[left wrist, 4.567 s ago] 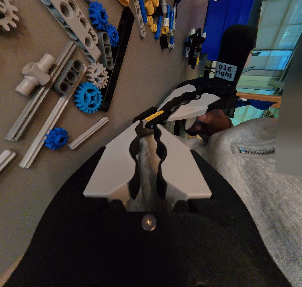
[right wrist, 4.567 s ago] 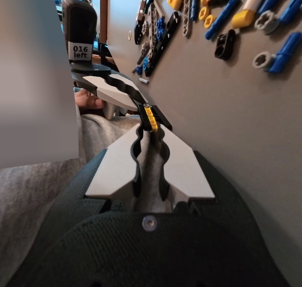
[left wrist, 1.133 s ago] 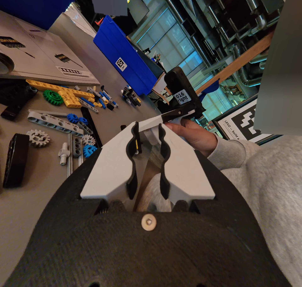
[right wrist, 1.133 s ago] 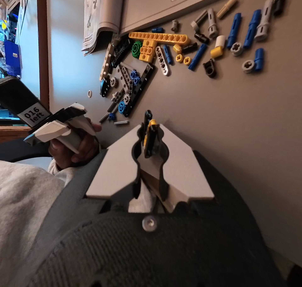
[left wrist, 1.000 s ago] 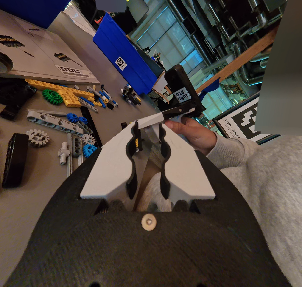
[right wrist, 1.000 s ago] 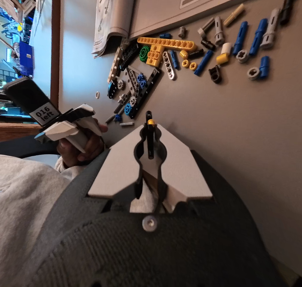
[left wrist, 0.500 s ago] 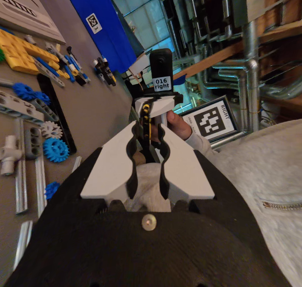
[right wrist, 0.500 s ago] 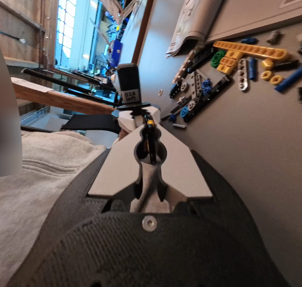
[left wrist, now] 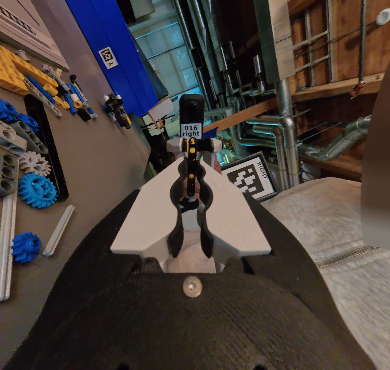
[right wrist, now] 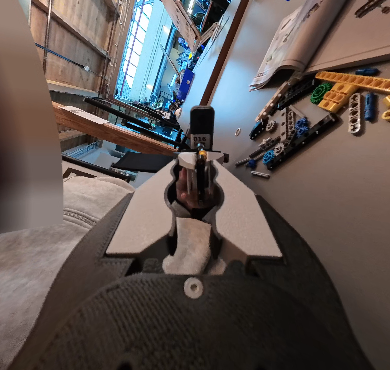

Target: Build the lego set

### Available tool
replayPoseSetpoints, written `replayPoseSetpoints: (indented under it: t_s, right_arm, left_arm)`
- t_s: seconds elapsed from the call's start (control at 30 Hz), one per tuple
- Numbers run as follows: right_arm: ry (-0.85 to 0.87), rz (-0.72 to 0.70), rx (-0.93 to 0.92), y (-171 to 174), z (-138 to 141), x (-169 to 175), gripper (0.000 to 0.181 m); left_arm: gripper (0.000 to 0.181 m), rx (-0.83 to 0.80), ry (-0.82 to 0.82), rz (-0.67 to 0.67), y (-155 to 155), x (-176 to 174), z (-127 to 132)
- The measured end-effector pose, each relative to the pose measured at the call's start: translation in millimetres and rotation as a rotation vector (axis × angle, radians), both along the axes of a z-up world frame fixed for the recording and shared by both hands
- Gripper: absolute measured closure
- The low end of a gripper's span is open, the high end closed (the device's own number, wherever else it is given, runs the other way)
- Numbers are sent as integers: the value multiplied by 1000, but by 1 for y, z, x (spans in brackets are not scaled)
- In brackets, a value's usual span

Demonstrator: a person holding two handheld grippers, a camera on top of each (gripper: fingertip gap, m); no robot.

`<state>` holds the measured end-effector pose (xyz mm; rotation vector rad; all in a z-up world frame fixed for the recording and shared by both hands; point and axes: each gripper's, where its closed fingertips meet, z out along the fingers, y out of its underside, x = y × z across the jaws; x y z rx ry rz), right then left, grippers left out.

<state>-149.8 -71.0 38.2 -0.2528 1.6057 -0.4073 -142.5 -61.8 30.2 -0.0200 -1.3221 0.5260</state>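
A thin black beam with yellow pins (left wrist: pixel 191 170) is held in the air off the table's edge, edge-on to both cameras; it also shows in the right wrist view (right wrist: pixel 200 170). My left gripper (left wrist: pixel 191 162) is shut on its near end. My right gripper (right wrist: pixel 193 164) faces the left one tip to tip, with its jaws open around the beam's other end. The right gripper shows in the left wrist view (left wrist: pixel 193 147) and the left gripper in the right wrist view (right wrist: pixel 200 158). Where the beam touches the right pads is hidden.
Loose parts lie on the grey table (left wrist: pixel 95 159): blue gears (left wrist: pixel 37 190), a grey axle (left wrist: pixel 59 229), a small black built module (left wrist: pixel 118 111), yellow beams (right wrist: pixel 348 81) and a long black beam (right wrist: pixel 306 140). An instruction booklet (right wrist: pixel 295 37) and a blue bin (left wrist: pixel 114 50) stand farther back. Both grippers' tips are close together, under 4 cm apart. The grey axle (left wrist: pixel 59 229) is about equally far from each gripper, around 11 centimeters.
The two grippers turned to face each other and came together. My left gripper closed on the beam. My right gripper, which was shut on it, opened.
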Motion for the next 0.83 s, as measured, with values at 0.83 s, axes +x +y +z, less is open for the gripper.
replayPoseSetpoints:
  t_s: [0.83]
  right_arm:
    - [-24,-14,-67,-6,-7,-17,177]
  left_arm:
    - [176,81,-8,-29,-1,-20,-2]
